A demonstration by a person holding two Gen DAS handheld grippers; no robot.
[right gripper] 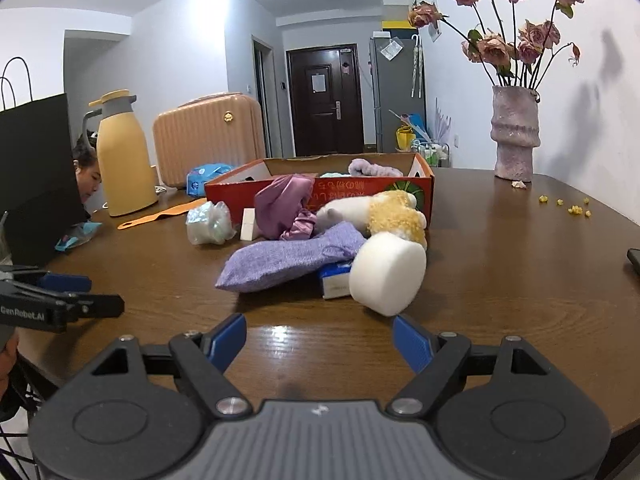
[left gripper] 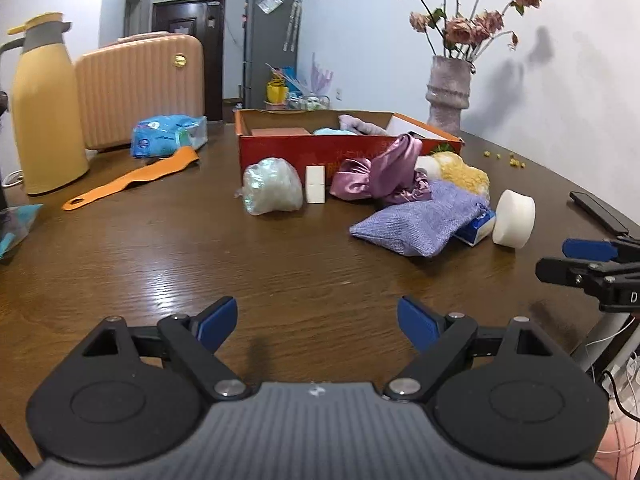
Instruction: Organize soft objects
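Note:
Soft things lie heaped before a red cardboard box (left gripper: 344, 148) (right gripper: 360, 188): a purple fabric pouch (left gripper: 420, 220) (right gripper: 288, 260), a round white sponge (left gripper: 514, 218) (right gripper: 388, 274), a pink satin cloth (left gripper: 380, 172) (right gripper: 280, 204), a yellow and white plush (left gripper: 460, 172) (right gripper: 392, 212) and a clear bag of white stuff (left gripper: 272, 192) (right gripper: 210, 222). My left gripper (left gripper: 316, 320) (right gripper: 100, 294) hovers open over bare table, well short of the heap. My right gripper (right gripper: 320, 338) (left gripper: 560, 260) is open with nothing between its fingers; the sponge sits just beyond its right finger.
A yellow thermos (left gripper: 44, 108), a peach suitcase (left gripper: 140, 88), an orange strip (left gripper: 132, 180) and a blue packet (left gripper: 168, 136) stand at the left. A vase of dried roses (right gripper: 514, 136) is at the back right. A black paper bag (right gripper: 36, 176) and a person's head (right gripper: 86, 176) are far left.

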